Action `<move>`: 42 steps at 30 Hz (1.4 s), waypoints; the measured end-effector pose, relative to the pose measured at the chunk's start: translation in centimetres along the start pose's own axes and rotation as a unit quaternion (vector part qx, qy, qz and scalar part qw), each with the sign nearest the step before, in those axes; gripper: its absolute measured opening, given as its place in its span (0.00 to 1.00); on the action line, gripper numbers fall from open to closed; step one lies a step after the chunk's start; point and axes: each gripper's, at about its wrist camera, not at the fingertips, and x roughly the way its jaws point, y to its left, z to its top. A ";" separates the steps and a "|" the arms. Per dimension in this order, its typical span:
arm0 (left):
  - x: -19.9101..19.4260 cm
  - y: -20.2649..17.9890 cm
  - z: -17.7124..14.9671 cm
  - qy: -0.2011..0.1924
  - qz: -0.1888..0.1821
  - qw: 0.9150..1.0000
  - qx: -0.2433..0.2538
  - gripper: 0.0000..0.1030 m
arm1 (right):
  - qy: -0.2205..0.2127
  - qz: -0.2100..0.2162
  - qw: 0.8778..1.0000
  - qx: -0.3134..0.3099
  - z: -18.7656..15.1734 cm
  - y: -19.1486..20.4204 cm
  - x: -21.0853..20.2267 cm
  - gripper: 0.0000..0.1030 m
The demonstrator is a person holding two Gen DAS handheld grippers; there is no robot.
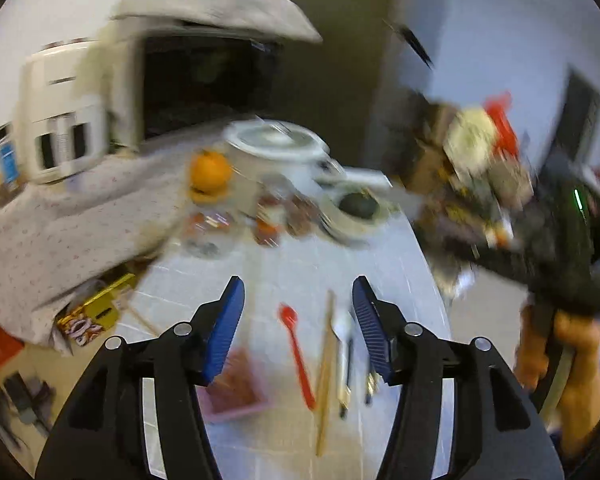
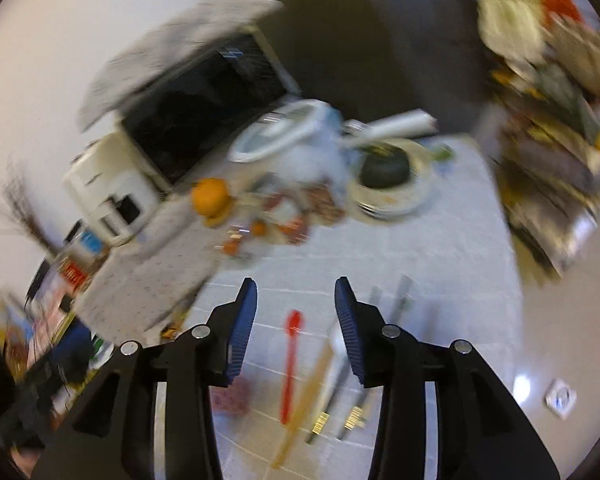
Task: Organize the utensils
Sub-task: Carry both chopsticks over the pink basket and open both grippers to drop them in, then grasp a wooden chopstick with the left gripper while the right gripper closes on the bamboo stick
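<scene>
Utensils all loose on the white table (image 1: 380, 248), nothing sorted yet as far as I can tell; judging from that, task is at the start and every piece is left to place. Both views heavily motion-blurred, so details are soft. Left to right in the left wrist view: pink tray (image 1: 236, 392) lying flat near the left fingertip, looks empty but too blurred to be sure; red spoon (image 1: 298, 354) bowl end away from the camera; wooden chopstick (image 1: 326, 368) running lengthwise just beside it; white-headed utensil (image 1: 342, 344) next, touching or nearly touching the chopstick; then dark-handled cutlery with gold ends (image 1: 370, 384) close to the right fingertip. The pieces lie roughly parallel, near each other. Right wrist view shows the same row: pink tray (image 2: 232, 396), red spoon (image 2: 291, 360), chopstick (image 2: 306, 392), gold-ended cutlery (image 2: 352, 416), plus more grey pieces (image 2: 400, 296) beyond the right fingertip, unclear what. Left claw (image 1: 298, 296) wide open, holds nothing, hovers above the row with spoon and chopstick framed between its fingers, no contact visible. Right claw (image 2: 296, 294) also spread wide, empty, over the red spoon, not touching anything. Clutter at the far table edge: plate with a dark item (image 2: 388, 196), orange (image 2: 210, 196), microwave (image 2: 204, 108).
</scene>
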 end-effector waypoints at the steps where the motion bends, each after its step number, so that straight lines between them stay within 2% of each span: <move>1: 0.6 -1.0 -0.4 0.010 0.000 1.000 0.012 0.52 | 0.008 -0.004 1.000 0.015 0.1 -1.0 0.0 0.41; 5: 5.0 -4.6 -2.4 0.081 0.003 0.995 0.049 0.52 | 0.048 -0.004 0.998 0.048 0.2 -3.5 0.5 0.41; 7: 7.7 -5.6 -3.7 0.136 0.005 0.989 0.053 0.52 | 0.069 -0.014 0.996 0.046 -0.2 -4.0 1.2 0.41; 11: 11.8 -6.4 -6.6 0.202 0.006 0.977 0.061 0.52 | 0.134 -0.038 0.989 0.055 -1.3 -5.7 3.5 0.41; 12: 12.9 -6.3 -7.4 0.220 0.008 0.974 0.059 0.48 | 0.146 -0.040 0.987 0.059 -1.6 -6.1 3.9 0.41; 13: 13.5 -6.2 -8.0 0.230 0.010 0.971 0.057 0.36 | 0.160 -0.044 0.984 0.064 -1.9 -6.5 4.3 0.41; 15: 15.1 -5.6 -9.3 0.264 0.007 0.964 0.040 0.24 | 0.177 -0.046 0.981 0.071 -2.2 -6.9 5.0 0.41; 17: 15.8 -4.9 -10.2 0.285 0.001 0.958 0.028 0.22 | 0.195 -0.042 0.977 0.076 -2.6 -7.1 5.6 0.41; 24: 17.7 -3.2 -11.5 0.317 -0.023 0.948 -0.001 0.20 | 0.243 -0.026 0.963 0.113 -3.8 -7.8 7.9 0.41; 27: 18.9 -2.8 -12.3 0.339 -0.025 0.940 -0.010 0.13 | 0.262 -0.010 0.953 0.151 -4.6 -8.7 8.8 0.41; 30: 19.5 -2.2 -12.6 0.346 -0.016 0.938 -0.017 0.13 | 0.260 -0.018 0.954 0.149 -4.7 -8.8 8.7 0.41; 38: 20.9 -1.2 -11.7 0.338 -0.007 0.941 -0.019 0.13 | 0.263 -0.022 0.953 0.149 -4.8 -8.8 8.9 0.41; 42: 22.1 -0.8 -11.8 0.349 -0.004 0.937 -0.019 0.13 | 0.263 -0.025 0.952 0.152 -4.9 -9.0 9.2 0.41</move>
